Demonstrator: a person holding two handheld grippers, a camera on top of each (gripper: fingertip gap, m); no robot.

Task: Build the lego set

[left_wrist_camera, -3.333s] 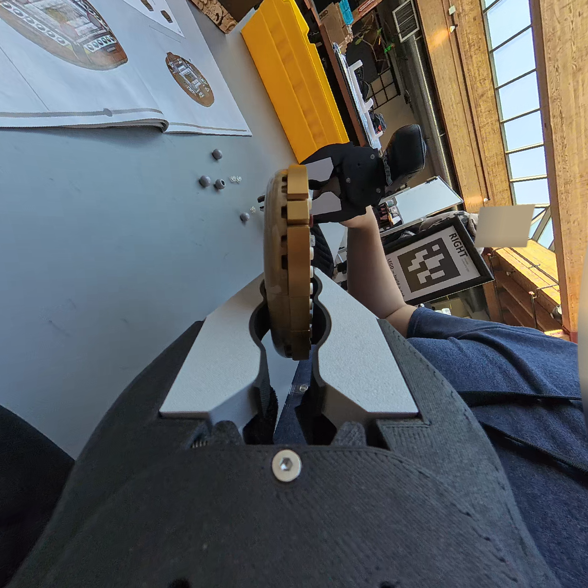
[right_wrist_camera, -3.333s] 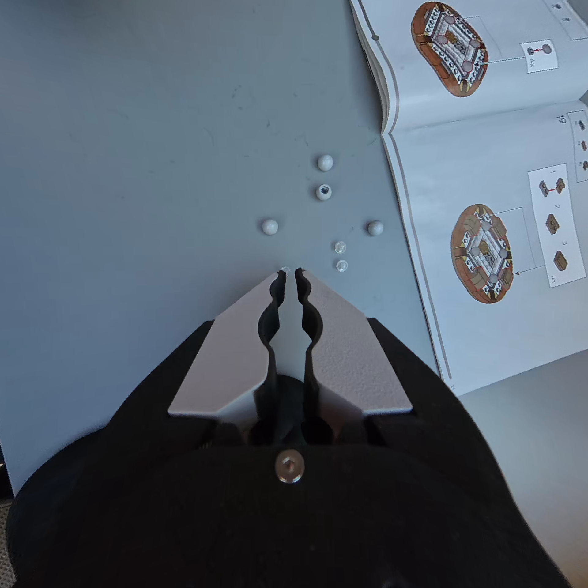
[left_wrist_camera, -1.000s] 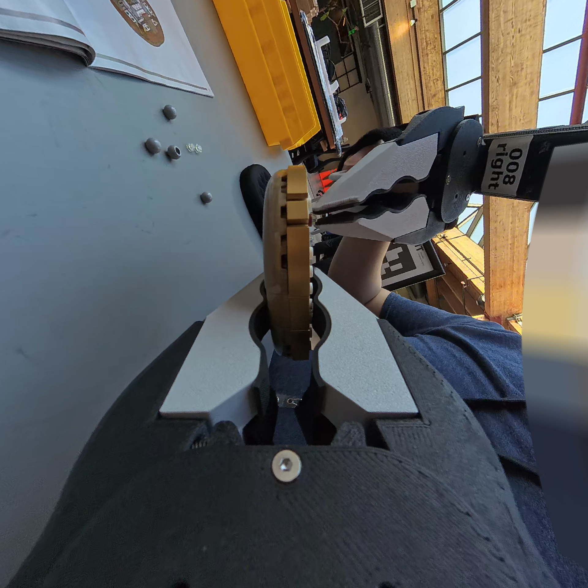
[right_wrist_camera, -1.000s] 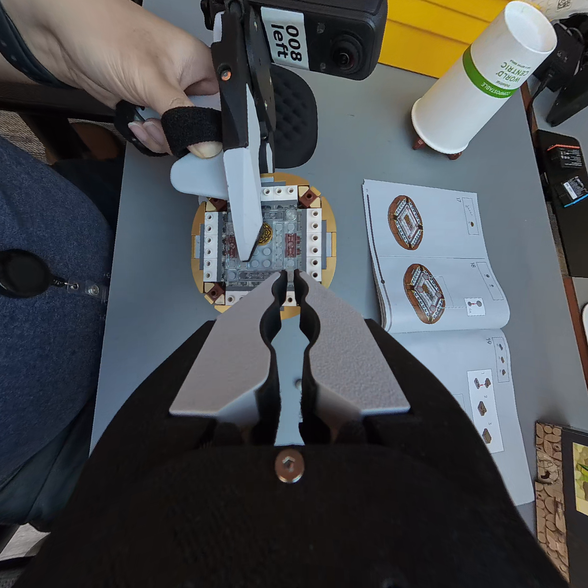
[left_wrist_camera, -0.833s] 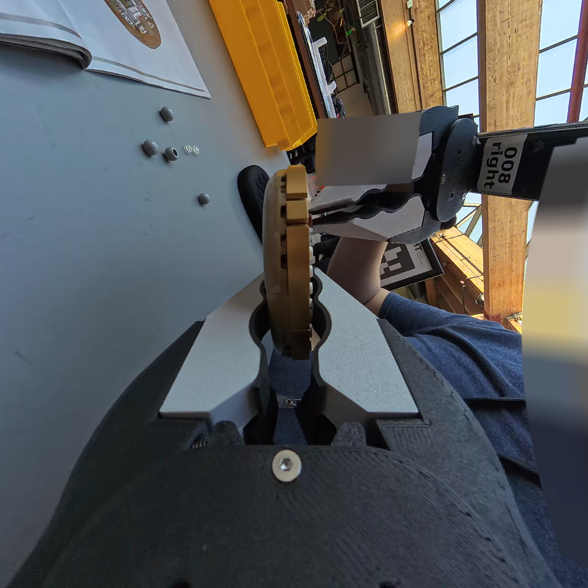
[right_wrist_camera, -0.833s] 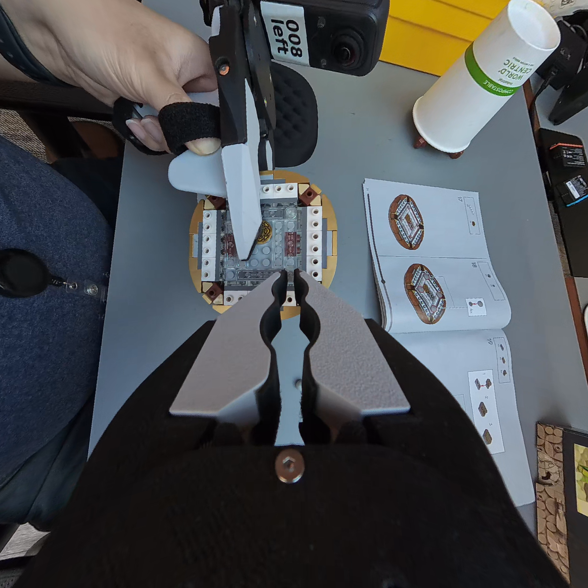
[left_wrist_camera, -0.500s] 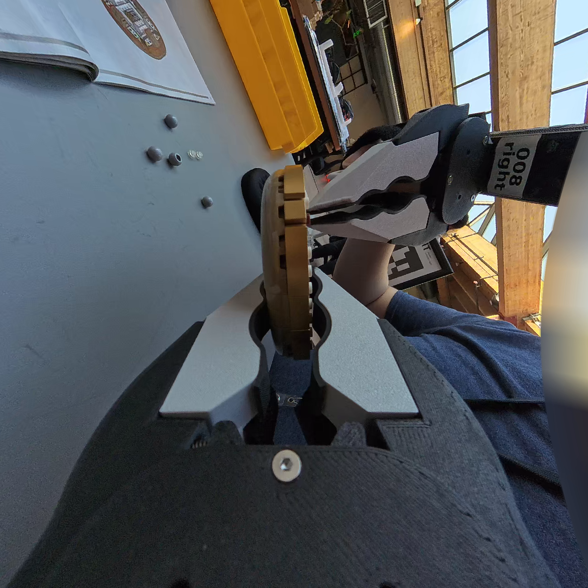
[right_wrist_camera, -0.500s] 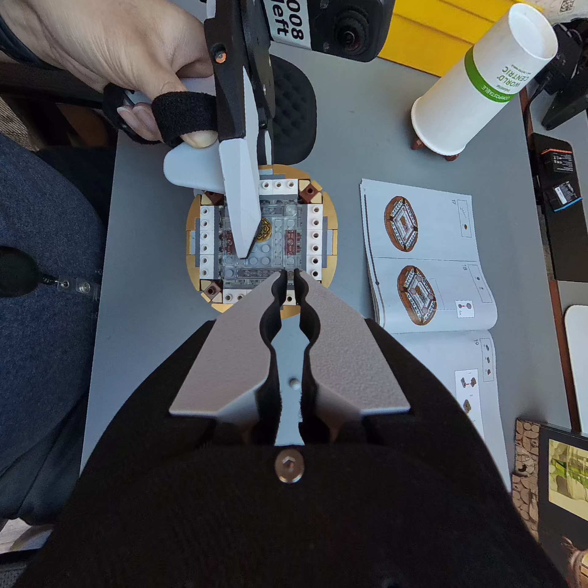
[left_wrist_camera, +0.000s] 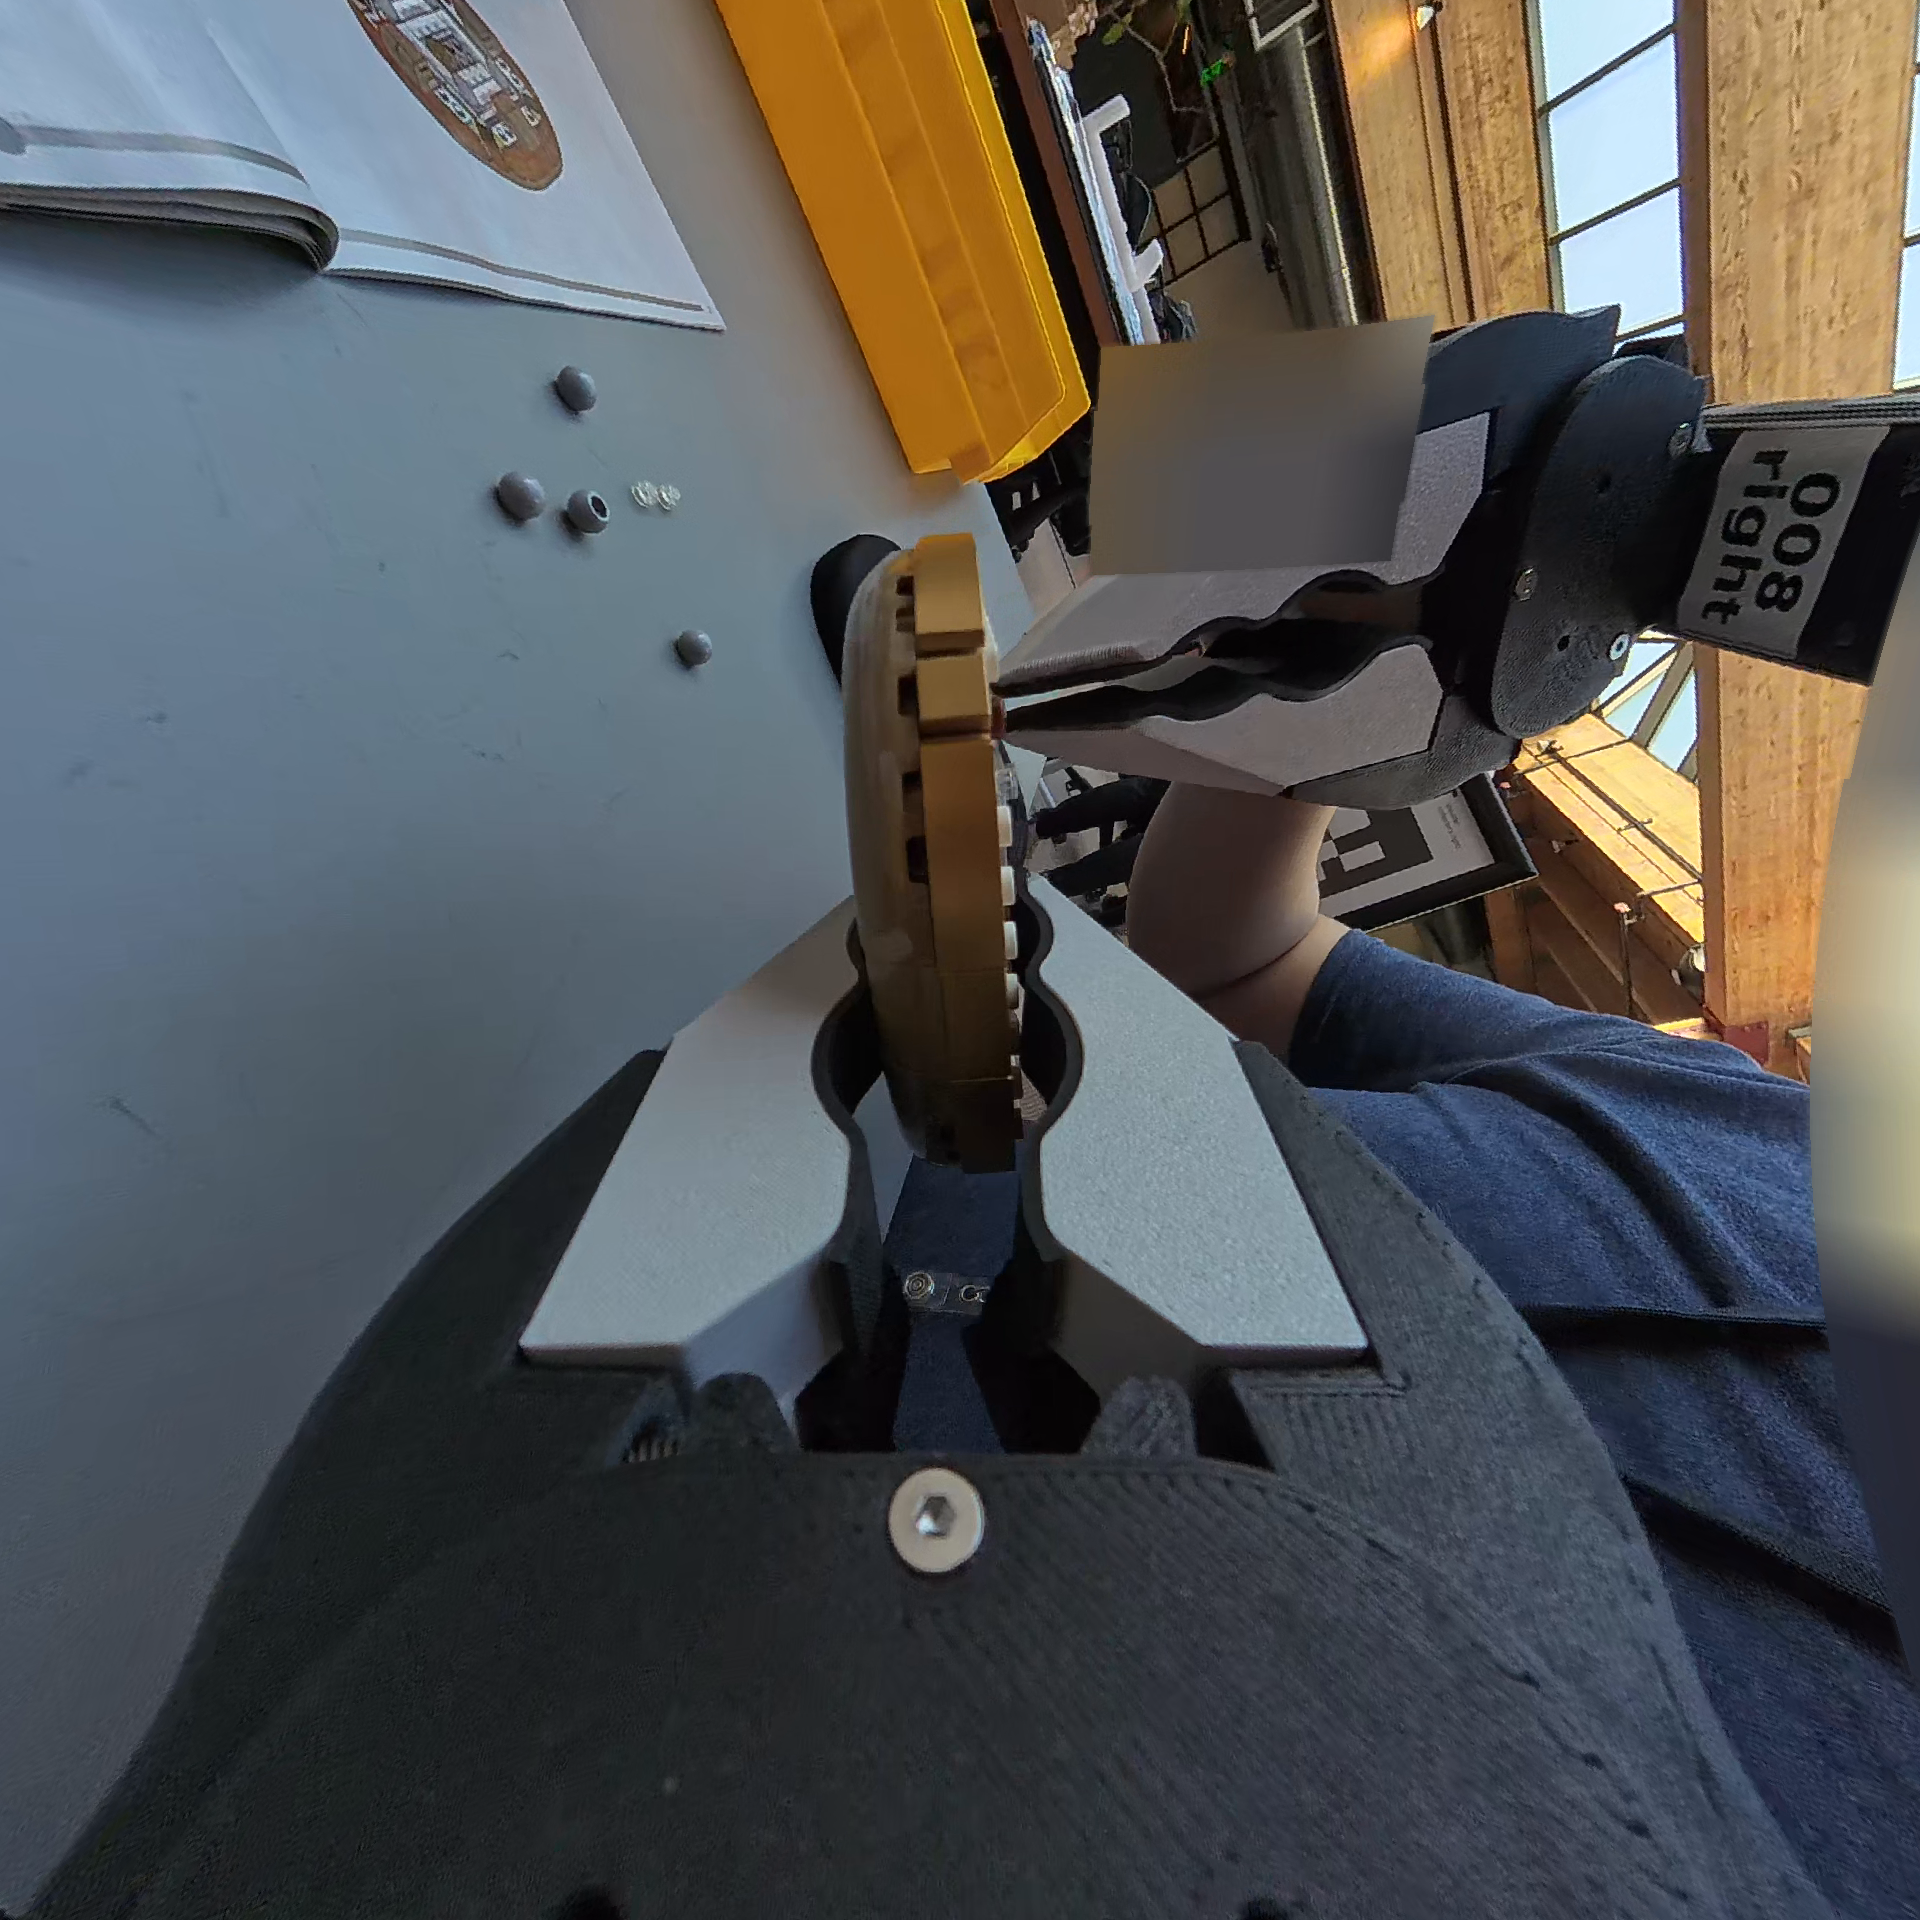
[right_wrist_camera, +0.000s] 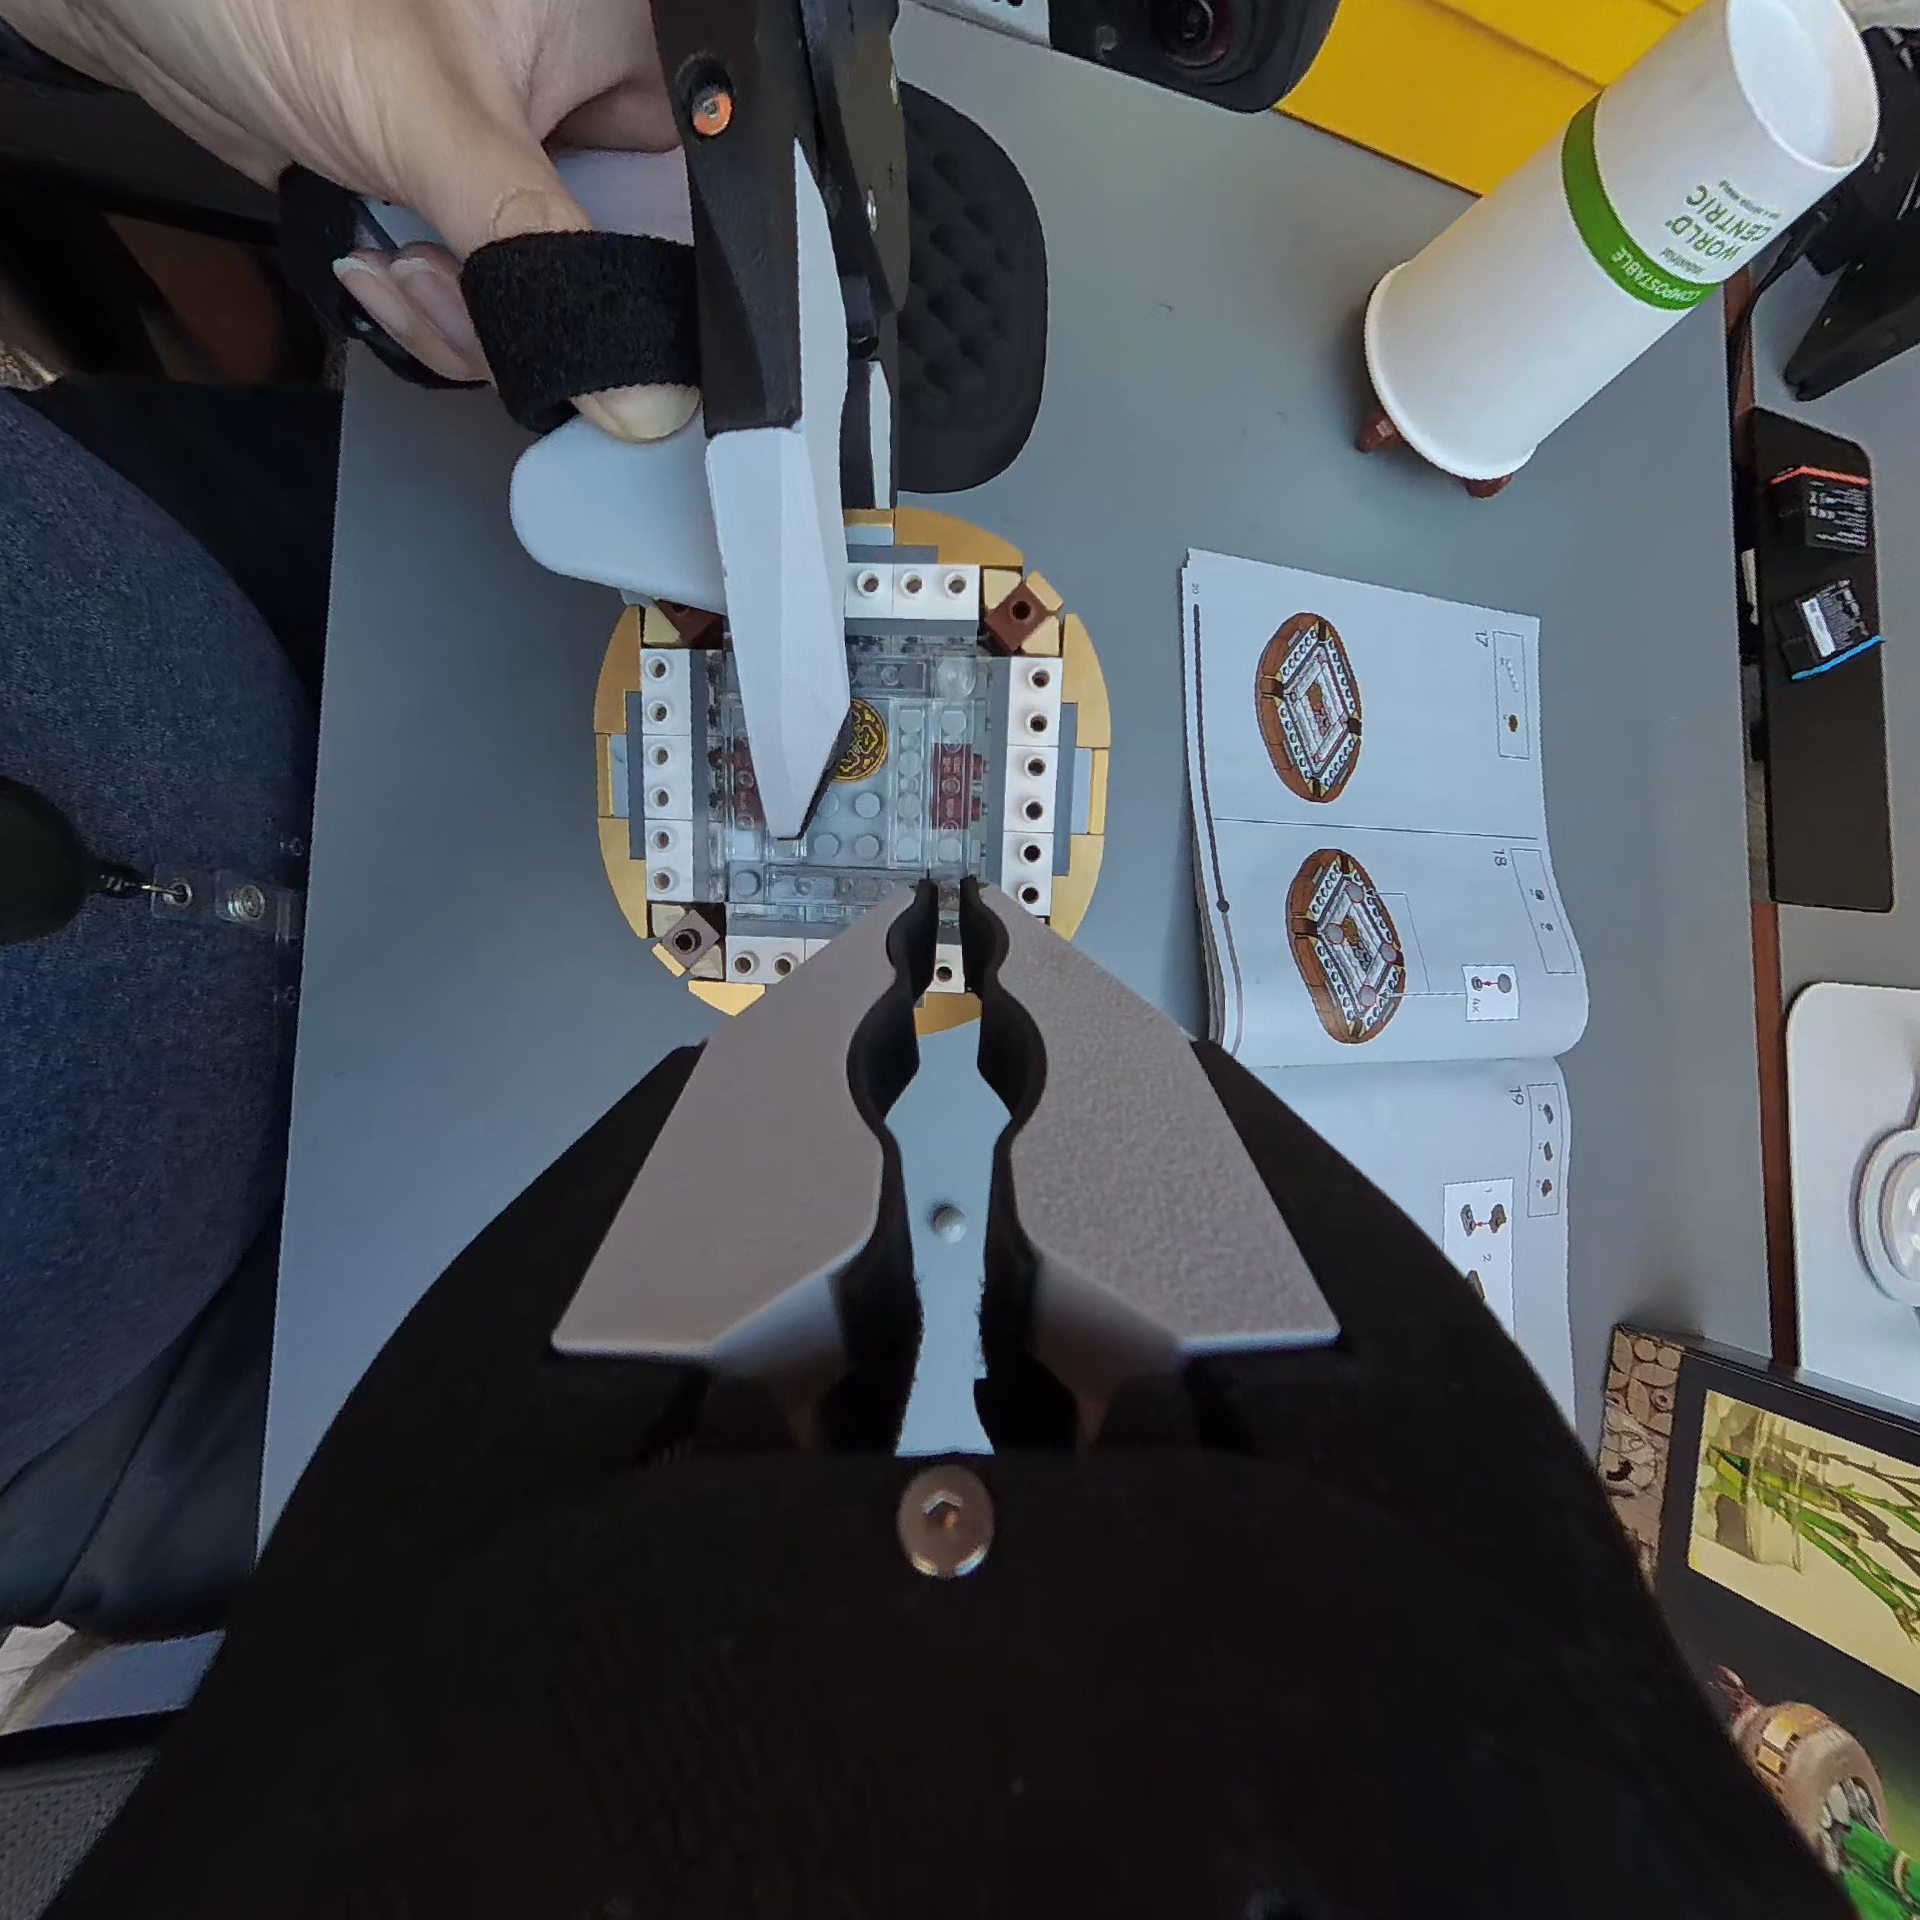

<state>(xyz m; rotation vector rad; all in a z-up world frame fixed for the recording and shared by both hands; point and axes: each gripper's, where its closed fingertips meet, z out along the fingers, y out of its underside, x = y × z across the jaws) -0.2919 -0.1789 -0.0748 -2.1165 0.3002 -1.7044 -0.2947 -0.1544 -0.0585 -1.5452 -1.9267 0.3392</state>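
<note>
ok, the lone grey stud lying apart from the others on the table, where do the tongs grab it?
Pinch the lone grey stud across its round side wall, coming straight down from above. It sits low and dome-up on the table with open space all round, so a side approach would likely just push it.

left gripper (left_wrist_camera: 940, 997) clamped, right gripper (right_wrist_camera: 940, 894) nearly closed
</note>
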